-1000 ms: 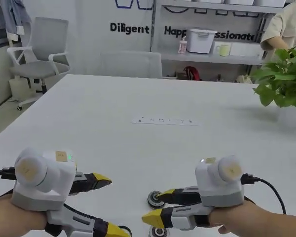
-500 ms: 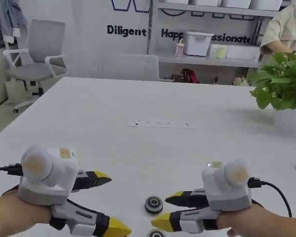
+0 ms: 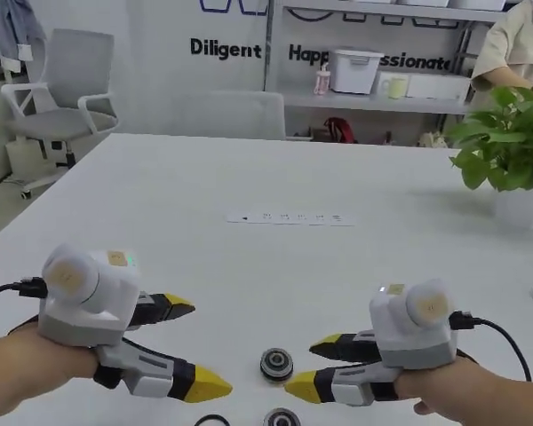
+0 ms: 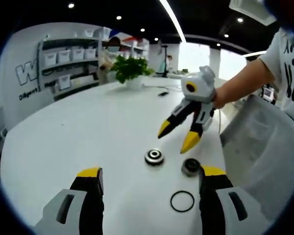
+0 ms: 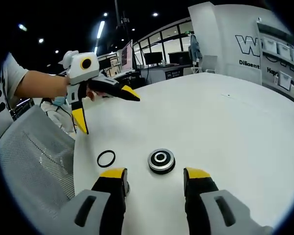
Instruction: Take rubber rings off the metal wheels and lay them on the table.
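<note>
**A:** Grippers, how do they stand?

**B:** Both are low over the near edge of the white table (image 3: 266, 169), tips turned toward each other. The left gripper (image 3: 200, 346) has its jaws spread wide with nothing between them. The right gripper (image 3: 302, 364) is also parted and empty.

**A:** And the wheels?

**B:** One metal wheel (image 3: 276, 363) lies flat on the table between the two grippers, just beside the right gripper's yellow tips. In the right gripper view it sits a little ahead of the jaws, about centred in the gap, and neither tip touches it. It has a dark outer band, but I cannot tell whether that is rubber. The second wheel (image 3: 282, 418) lies nearer the person, at the bottom of the head view. In the left gripper view it is just beside the tip of that view's right-hand jaw.

**A:** Any ring off?

**B:** One black rubber ring (image 4: 182, 201) lies loose and flat on the table, apart from both wheels. In the left gripper view it sits inside the spread of the jaws, closer to the right-hand one, with no contact.

**A:** Anything else on the table?

**B:** A power strip (image 3: 289, 217) lies mid-table and a potted plant (image 3: 506, 142) stands at the far right, both well apart from the work.
</note>
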`<action>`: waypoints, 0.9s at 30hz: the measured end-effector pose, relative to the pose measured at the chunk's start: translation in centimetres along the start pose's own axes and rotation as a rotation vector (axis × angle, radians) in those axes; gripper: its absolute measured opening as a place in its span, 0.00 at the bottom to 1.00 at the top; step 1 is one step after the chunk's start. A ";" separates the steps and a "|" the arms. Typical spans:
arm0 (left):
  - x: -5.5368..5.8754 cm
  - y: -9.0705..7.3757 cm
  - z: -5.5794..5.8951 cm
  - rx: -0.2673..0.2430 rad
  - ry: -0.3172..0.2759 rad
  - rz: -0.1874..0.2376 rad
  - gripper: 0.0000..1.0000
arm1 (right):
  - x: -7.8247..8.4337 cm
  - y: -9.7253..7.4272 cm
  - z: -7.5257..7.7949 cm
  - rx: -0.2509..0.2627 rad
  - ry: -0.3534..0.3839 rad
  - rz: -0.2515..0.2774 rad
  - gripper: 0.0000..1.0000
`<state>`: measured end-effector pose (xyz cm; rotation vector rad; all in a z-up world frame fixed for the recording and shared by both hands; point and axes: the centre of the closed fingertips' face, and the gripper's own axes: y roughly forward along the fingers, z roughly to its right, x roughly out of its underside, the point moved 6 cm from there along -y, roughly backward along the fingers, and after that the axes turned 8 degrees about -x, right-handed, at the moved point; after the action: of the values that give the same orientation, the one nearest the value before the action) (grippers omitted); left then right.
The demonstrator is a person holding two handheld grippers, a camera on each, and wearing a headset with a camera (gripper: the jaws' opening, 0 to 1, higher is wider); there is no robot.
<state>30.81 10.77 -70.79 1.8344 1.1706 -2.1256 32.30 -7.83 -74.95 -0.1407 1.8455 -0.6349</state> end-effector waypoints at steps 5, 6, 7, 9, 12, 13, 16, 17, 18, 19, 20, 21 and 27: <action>-0.2 0.6 -0.2 0.001 -0.010 0.005 0.81 | 0.3 0.2 0.3 0.010 0.004 0.000 0.44; -0.3 0.8 -0.2 0.002 -0.009 0.005 0.81 | 0.3 0.2 0.4 0.011 0.004 -0.001 0.44; -0.3 1.0 -0.2 0.004 -0.009 0.004 0.81 | 0.4 0.2 0.4 0.011 0.003 -0.002 0.44; -0.4 1.3 -0.2 0.008 -0.008 0.007 0.81 | 0.4 0.3 0.4 0.011 -0.002 -0.003 0.44; -0.7 1.7 0.1 0.016 -0.006 0.007 0.81 | 0.4 0.4 0.6 0.010 0.000 -0.001 0.44; -0.7 1.8 0.1 0.017 -0.004 0.007 0.81 | 0.4 0.4 0.6 0.009 0.001 -0.002 0.44; -0.8 2.1 0.0 0.017 -0.004 0.005 0.80 | 0.5 0.5 0.7 0.011 0.000 -0.004 0.45; -0.8 2.2 0.0 0.017 -0.005 0.005 0.80 | 0.5 0.5 0.7 0.011 0.002 -0.002 0.45; -0.9 2.3 0.0 0.017 -0.005 0.005 0.80 | 0.5 0.5 0.7 0.011 0.003 -0.001 0.45; -0.9 2.4 0.0 0.017 -0.005 0.005 0.80 | 0.5 0.5 0.7 0.012 0.001 -0.001 0.45; -1.0 2.5 0.1 0.018 -0.005 0.005 0.80 | 0.5 0.5 0.7 0.013 0.000 -0.002 0.45; -1.0 2.5 0.2 0.020 -0.006 0.006 0.79 | 0.5 0.5 0.7 0.013 0.001 -0.002 0.45; -1.1 3.1 0.3 0.024 -0.003 0.002 0.78 | 0.7 0.5 0.7 0.015 0.002 -0.001 0.44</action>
<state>32.50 8.01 -71.26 1.8405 1.1467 -2.1504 32.75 -7.96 -75.92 -0.1311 1.8419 -0.6502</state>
